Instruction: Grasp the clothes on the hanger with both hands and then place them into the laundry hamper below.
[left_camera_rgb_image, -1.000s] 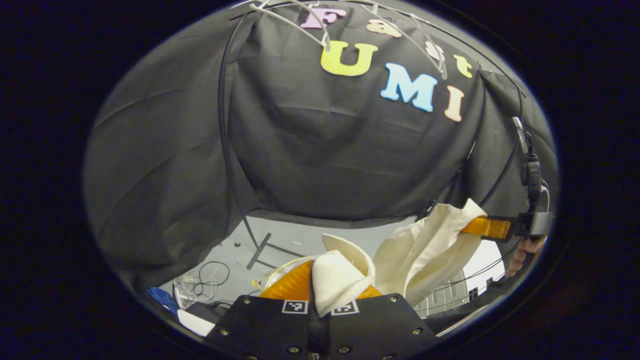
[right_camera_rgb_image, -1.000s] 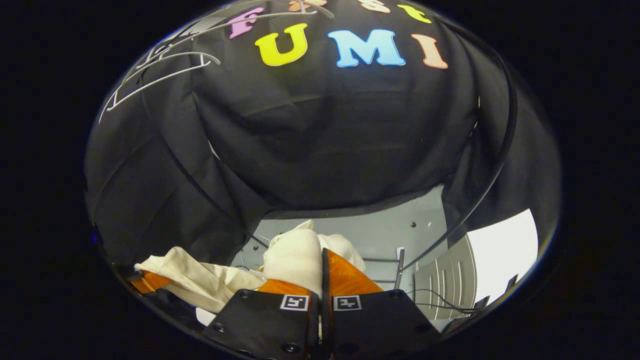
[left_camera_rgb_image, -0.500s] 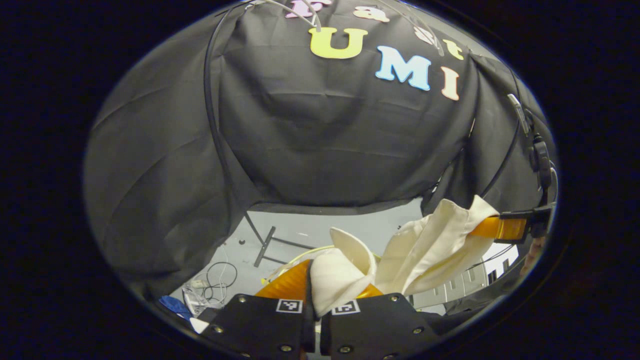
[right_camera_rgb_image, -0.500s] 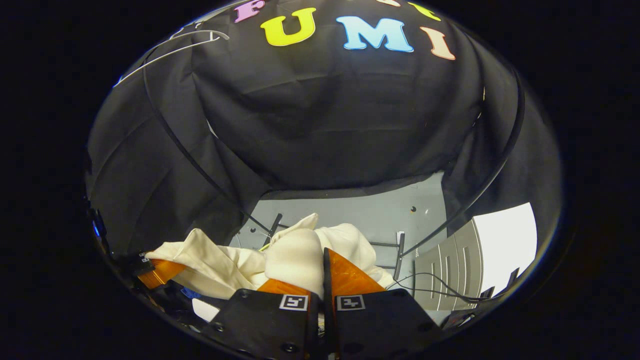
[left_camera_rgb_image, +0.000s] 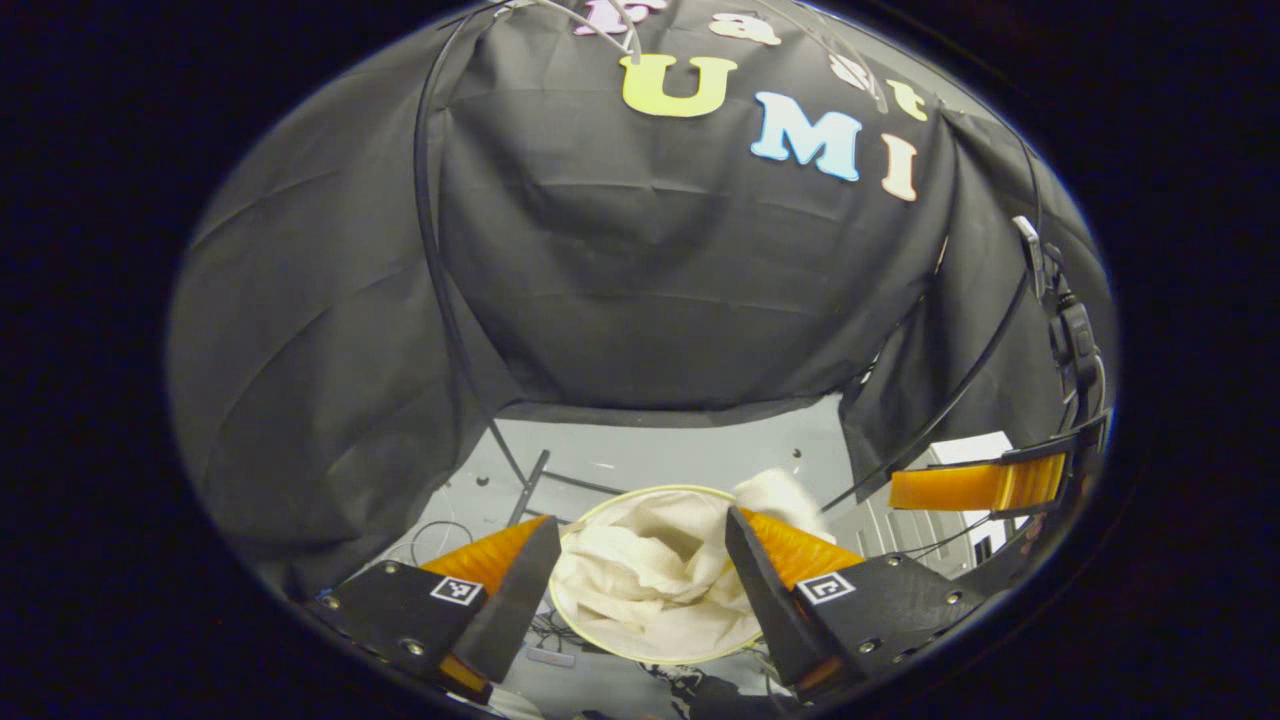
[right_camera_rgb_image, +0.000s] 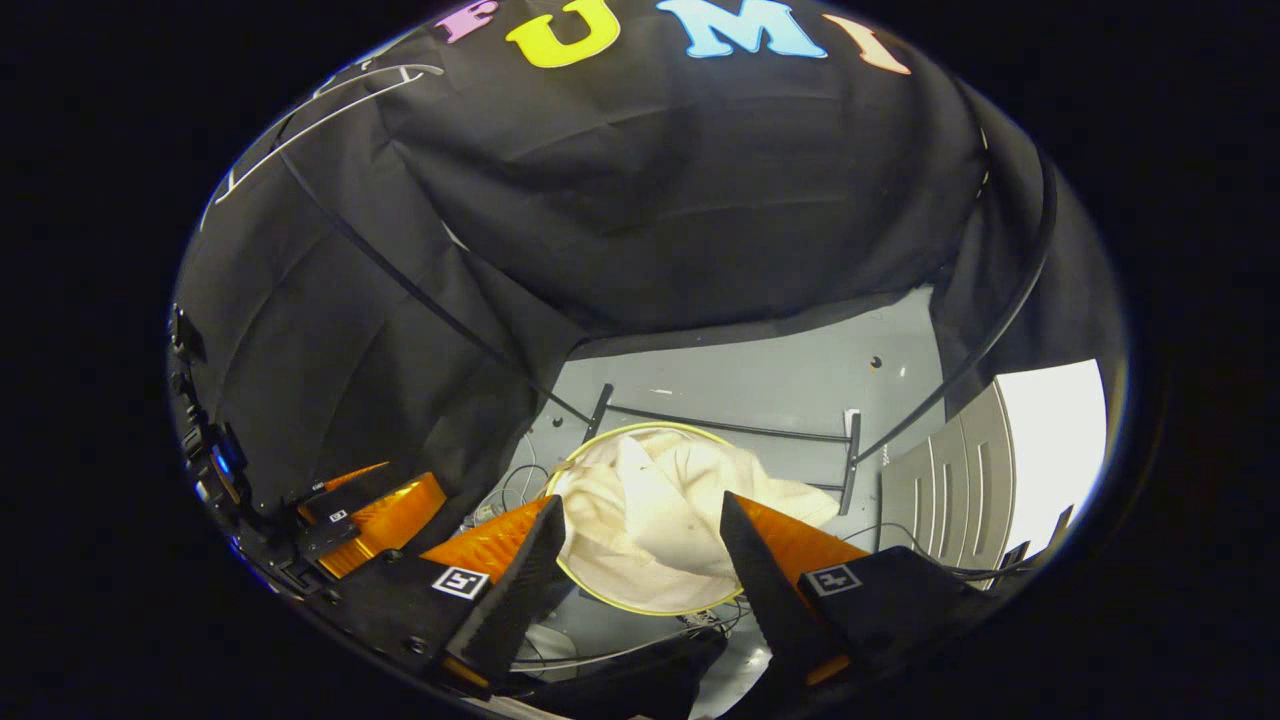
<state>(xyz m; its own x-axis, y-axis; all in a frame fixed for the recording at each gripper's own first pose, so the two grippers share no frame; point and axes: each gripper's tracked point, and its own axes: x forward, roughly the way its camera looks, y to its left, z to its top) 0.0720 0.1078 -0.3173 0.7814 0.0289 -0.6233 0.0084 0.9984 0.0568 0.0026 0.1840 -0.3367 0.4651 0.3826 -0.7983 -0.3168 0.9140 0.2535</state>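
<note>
Left claw (left_camera_rgb_image: 640, 560) spread wide, orange fingers (left_camera_rgb_image: 490, 555) apart, nothing between them; it hangs above the laundry hamper (left_camera_rgb_image: 600, 640). Cream clothes (left_camera_rgb_image: 650, 580) lie crumpled inside the hamper's round yellow-green rim, a fold rising past the far edge on the side toward the right finger. In the left gripper view the right claw (left_camera_rgb_image: 975, 487) shows at the far right edge, orange fingers seen side-on, free of cloth. Right claw (right_camera_rgb_image: 635, 560) likewise wide open and empty in its own view, poised over the same hamper (right_camera_rgb_image: 640, 607); the clothes (right_camera_rgb_image: 660, 510) fill the ring, one part draped over the rim toward the right finger. The left claw (right_camera_rgb_image: 385, 520) sits low at the left of the right gripper view, well apart from the garment. Hamper stands on the grey floor (right_camera_rgb_image: 760, 375) beside thin black frame bars (right_camera_rgb_image: 730, 425). White hanger (right_camera_rgb_image: 320, 110) high against the black cloth wall, bare.
</note>
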